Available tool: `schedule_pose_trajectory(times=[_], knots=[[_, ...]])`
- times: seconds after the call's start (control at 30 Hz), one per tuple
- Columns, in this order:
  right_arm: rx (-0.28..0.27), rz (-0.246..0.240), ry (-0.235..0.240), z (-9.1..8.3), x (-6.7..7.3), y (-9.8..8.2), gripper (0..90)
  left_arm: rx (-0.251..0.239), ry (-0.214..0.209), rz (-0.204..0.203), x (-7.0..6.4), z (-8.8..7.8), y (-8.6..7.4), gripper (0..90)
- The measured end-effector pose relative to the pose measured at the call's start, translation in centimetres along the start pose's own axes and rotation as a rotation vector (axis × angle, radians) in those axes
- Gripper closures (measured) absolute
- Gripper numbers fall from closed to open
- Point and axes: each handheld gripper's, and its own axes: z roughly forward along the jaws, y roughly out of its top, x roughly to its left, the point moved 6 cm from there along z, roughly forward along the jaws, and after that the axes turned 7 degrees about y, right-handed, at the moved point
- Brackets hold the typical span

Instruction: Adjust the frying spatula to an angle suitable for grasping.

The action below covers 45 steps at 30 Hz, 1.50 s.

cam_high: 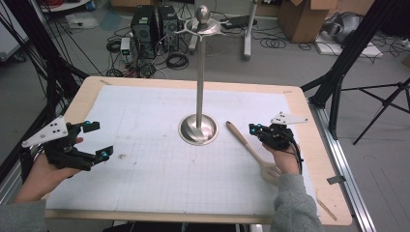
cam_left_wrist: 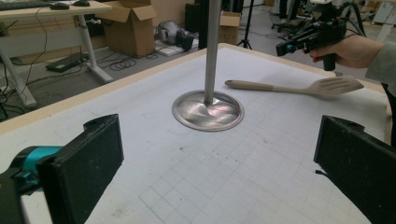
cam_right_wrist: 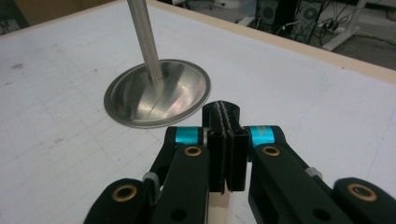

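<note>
The wooden spatula [cam_high: 251, 151] is lying untouched on the worktop [cam_high: 145, 159] at lower right, beside the stand [cam_high: 198, 128], below the clenched, empty right gripper [cam_high: 255, 129], while the left gripper [cam_high: 96, 141] is held released.

Left tool [cam_high: 99, 140] is sitting at the left side of the bench, jaws spread wide with nothing between them, pointing toward the bench centre. Left hand [cam_high: 46, 169] is wrapping the tool body from below, forearm coming in from the bottom-left corner, grey sleeve at the edge. In the left tool view both black pads [cam_left_wrist: 88, 158] are standing far apart. Right tool [cam_high: 255, 129] is sitting at the right side, jaws pressed fully together, pads [cam_right_wrist: 226, 140] meeting face to face. Right hand [cam_high: 285, 157] is gripping it from behind, grey-sleeved forearm rising from the bottom edge.
</note>
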Motion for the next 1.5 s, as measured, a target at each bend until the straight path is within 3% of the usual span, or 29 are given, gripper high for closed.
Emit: schedule_pose_trajectory(times=[0.2, 0.3, 0.5, 0.73, 0.9, 1.17, 1.5], knots=[[0.035, -0.004, -0.004, 1.1, 0.1, 0.4, 89.8, 0.006, 0.004, -0.001, 0.0, -0.1, -0.2, 1.8], [0.071, -0.028, -0.009, 1.8, 0.1, 0.4, 89.8, 0.01, 0.004, 0.002, 0.0, -0.1, -0.3, 1.9], [0.094, -0.052, -0.008, 2.6, -0.2, 0.3, 89.8, 0.014, 0.007, 0.003, 0.0, -0.2, -0.5, 1.9], [0.122, -0.02, -0.004, 3.5, -1.1, -0.5, 89.9, 0.022, 0.01, 0.0, 0.0, -0.2, -0.7, 1.8], [0.184, -0.002, -0.019, 4.0, -1.9, -1.5, 90.0, 0.023, 0.013, -0.002, 0.1, -0.2, -0.8, 1.8], [0.24, -0.028, -0.023, 5.1, -2.0, -2.2, 90.0, 0.028, 0.016, -0.004, 0.2, -0.3, -1.0, 1.9], [0.266, -0.013, -0.035, 5.5, -2.7, -2.7, 90.0, 0.044, 0.016, -0.004, 0.1, -0.1, -1.3, 1.8]])
